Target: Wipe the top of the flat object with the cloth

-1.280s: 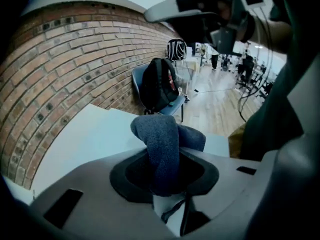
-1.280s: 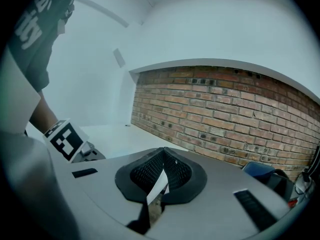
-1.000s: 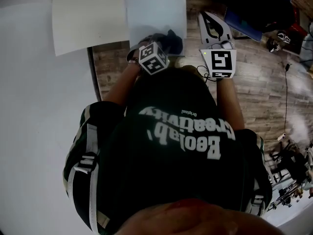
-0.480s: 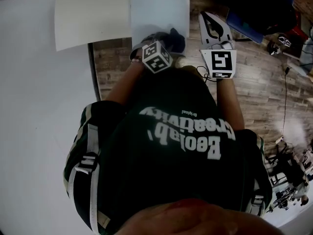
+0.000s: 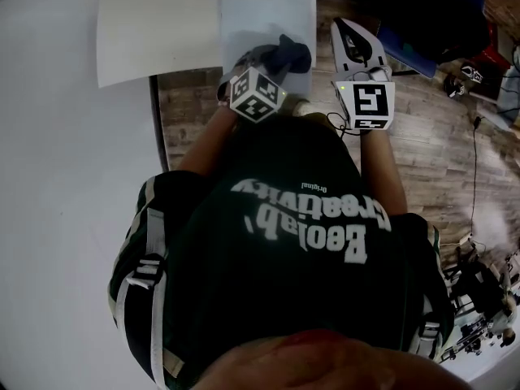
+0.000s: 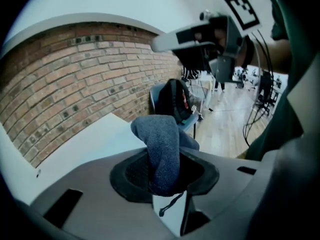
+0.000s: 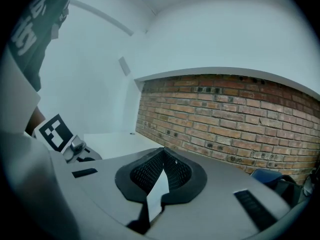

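Blue-grey cloth (image 6: pixel 161 144): knitted and bunched, it sticks up from between the jaws and rests on the near right part of the flat panel.
Left gripper (image 6: pixel 165 176): clamped on the cloth, pressing it towards the panel.
Flat panel (image 5: pixel 268 15): pale and thin, it lies at the right end of the white tabletop (image 5: pixel 154 31), with its near edge towards the person.
Right gripper (image 7: pixel 161 176): jaws together with nothing in them. It hangs beside the panel over the wooden floor, taking no part.
Just changed: over the last second the cloth has crept slightly further up the panel from its near corner. The right gripper has stayed put.
Meaning for the task: wiping looks under way but early. Most of the panel's top, the far end and the left side, probably remains to be covered.
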`<state>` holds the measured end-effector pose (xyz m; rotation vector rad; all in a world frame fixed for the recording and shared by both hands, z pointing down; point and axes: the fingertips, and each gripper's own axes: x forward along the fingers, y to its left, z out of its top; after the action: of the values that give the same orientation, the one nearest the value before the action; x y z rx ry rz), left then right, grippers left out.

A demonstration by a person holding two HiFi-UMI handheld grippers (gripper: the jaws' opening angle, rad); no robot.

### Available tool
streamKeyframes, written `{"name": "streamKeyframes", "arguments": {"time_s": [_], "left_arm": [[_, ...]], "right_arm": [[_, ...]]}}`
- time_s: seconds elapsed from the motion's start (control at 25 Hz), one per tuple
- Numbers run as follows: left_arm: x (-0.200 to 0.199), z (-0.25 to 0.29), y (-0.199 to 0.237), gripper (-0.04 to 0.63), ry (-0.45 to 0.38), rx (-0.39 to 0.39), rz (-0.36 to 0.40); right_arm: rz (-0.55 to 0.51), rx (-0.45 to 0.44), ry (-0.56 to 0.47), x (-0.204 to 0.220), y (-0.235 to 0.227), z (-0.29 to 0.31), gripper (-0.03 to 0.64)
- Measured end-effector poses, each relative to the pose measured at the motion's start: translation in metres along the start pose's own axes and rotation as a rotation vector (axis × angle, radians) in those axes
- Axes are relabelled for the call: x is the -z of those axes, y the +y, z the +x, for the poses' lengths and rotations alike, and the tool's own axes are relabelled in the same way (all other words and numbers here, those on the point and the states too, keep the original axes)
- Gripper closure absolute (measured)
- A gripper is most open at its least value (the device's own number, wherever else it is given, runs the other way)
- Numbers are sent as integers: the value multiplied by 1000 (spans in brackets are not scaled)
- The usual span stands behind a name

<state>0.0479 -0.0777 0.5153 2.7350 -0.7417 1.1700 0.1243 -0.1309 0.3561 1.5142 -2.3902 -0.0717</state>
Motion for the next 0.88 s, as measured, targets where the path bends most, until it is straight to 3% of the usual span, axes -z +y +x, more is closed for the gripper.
{"name": "streamKeyframes", "arguments": {"time_s": [0.12, 0.32, 0.48, 0.68, 0.88], "left_arm": [[-40, -23, 29, 477, -146, -75, -42], [-99, -80, 71, 472, -370, -258, -51], [-127, -117, 86, 469, -506, -317, -96], [-146, -153, 101, 469, -621, -428, -81], [-146, -170, 112, 469, -642, -510, -84]], "right_arm": [[28, 5, -33, -13, -3, 2, 621], [20, 12, -85, -38, -2, 3, 621], [13, 20, -111, -48, -1, 2, 621], [13, 38, -136, -56, 0, 0, 621], [19, 39, -157, -65, 1, -1, 621]]}}
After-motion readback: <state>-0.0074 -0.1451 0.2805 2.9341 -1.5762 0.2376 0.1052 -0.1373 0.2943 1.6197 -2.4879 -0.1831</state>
